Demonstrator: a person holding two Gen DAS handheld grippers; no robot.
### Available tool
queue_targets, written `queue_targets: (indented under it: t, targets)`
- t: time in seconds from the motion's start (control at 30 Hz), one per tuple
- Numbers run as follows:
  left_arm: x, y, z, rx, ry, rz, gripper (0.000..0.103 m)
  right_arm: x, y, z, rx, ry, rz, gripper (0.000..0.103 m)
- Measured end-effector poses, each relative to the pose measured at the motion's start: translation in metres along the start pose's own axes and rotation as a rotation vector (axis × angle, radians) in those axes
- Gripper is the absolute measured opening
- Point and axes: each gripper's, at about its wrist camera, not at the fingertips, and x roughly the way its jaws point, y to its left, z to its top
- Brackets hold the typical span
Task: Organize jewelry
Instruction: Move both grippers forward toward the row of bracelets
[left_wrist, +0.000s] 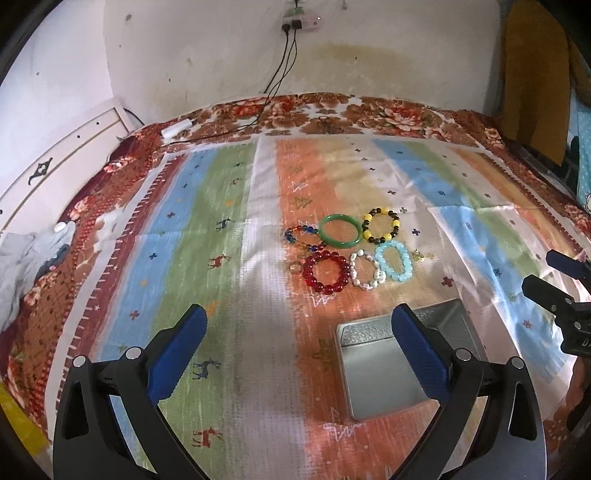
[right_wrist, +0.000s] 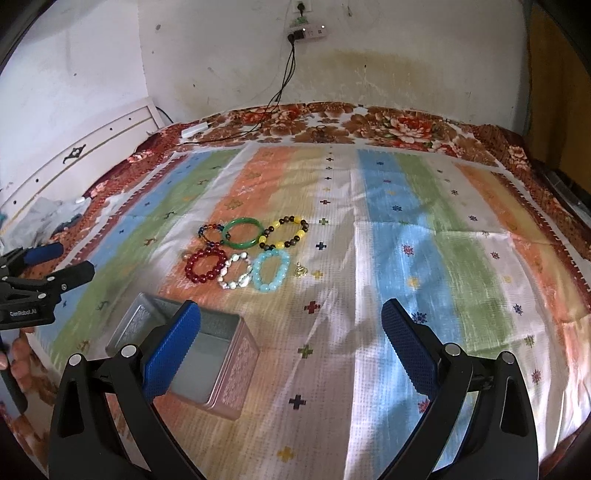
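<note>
Several bracelets lie in a cluster on the striped cloth: a green bangle (left_wrist: 340, 230) (right_wrist: 241, 233), a yellow-and-dark bead one (left_wrist: 382, 225) (right_wrist: 283, 232), a red bead one (left_wrist: 326, 271) (right_wrist: 204, 265), a white bead one (left_wrist: 366, 274) (right_wrist: 235, 272), a light-blue one (left_wrist: 393, 261) (right_wrist: 269, 270) and a multicolour one (left_wrist: 301, 237) (right_wrist: 209, 233). An open metal tin (left_wrist: 384, 373) (right_wrist: 199, 350) sits nearer. My left gripper (left_wrist: 299, 325) is open and empty, short of the bracelets. My right gripper (right_wrist: 291, 321) is open and empty, right of the tin.
A small gold trinket (right_wrist: 300, 271) lies right of the light-blue bracelet, and a small ring (left_wrist: 294, 266) lies left of the red one. Cables and a white adapter (left_wrist: 177, 129) rest at the far edge by the wall. A headboard (left_wrist: 55, 173) stands left.
</note>
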Motion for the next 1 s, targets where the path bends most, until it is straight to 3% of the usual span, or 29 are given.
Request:
queue_targets:
  t: [0.47, 0.87, 1.0]
  targets:
    - [0.032, 0.01, 0.023, -0.029, 0.044, -0.011, 0.097, 0.037, -0.001, 0.02, -0.02, 0.08, 0.024, 0.099]
    - [0.063, 0.019, 0.035, -0.075, 0.128, -0.041, 0.094, 0.069, -0.012, 0.031, 0.023, 0.159, 0.047, 0.099]
    - [0.074, 0.022, 0.04, -0.086, 0.157, -0.05, 0.087, 0.079, -0.014, 0.035, 0.038, 0.185, 0.042, 0.099]
